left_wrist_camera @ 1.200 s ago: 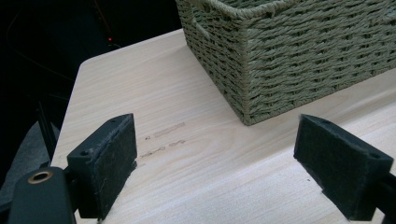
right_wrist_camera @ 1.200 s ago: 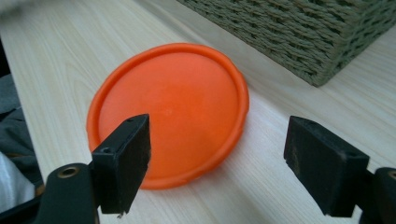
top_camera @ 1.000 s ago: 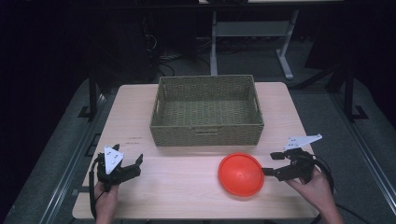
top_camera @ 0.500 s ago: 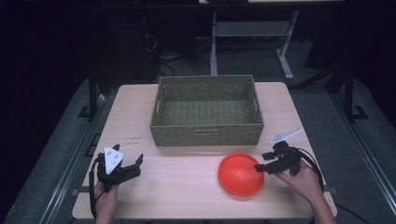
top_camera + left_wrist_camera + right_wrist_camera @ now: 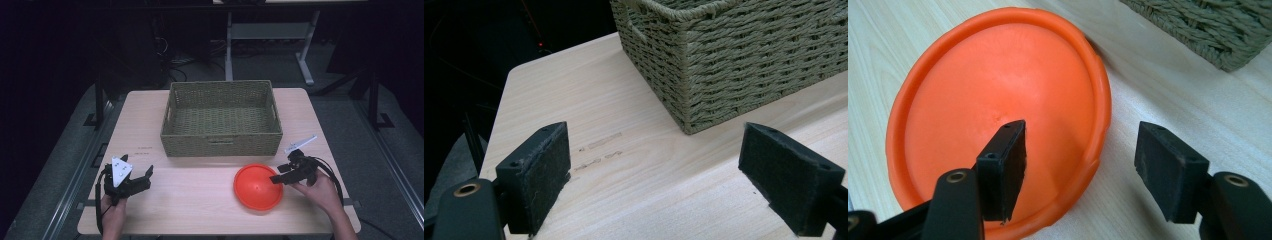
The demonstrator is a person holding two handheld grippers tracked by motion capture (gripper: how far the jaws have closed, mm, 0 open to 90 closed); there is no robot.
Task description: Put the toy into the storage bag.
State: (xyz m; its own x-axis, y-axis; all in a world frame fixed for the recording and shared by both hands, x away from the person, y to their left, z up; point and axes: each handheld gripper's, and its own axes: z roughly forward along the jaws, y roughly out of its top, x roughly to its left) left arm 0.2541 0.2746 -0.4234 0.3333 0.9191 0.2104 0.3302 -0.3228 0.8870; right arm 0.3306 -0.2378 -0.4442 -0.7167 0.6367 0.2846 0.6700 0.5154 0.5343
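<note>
High view: fixed above the table's (image 5: 200,200) near edge, facing forward and down. Left gripper view: low and close, facing the wicker basket's (image 5: 744,65) corner. Right gripper view: very near the orange bowl (image 5: 998,100); basket corner shared.

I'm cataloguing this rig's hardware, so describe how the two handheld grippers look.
Both are black. The left gripper carries a grey three-cornered plate on top, and its two jaws end in dark, felt-like rectangular pads. The right gripper has a similar pale plate, a black cable trailing behind the hand, and brass-coloured eyelets on its jaw arms.
</note>
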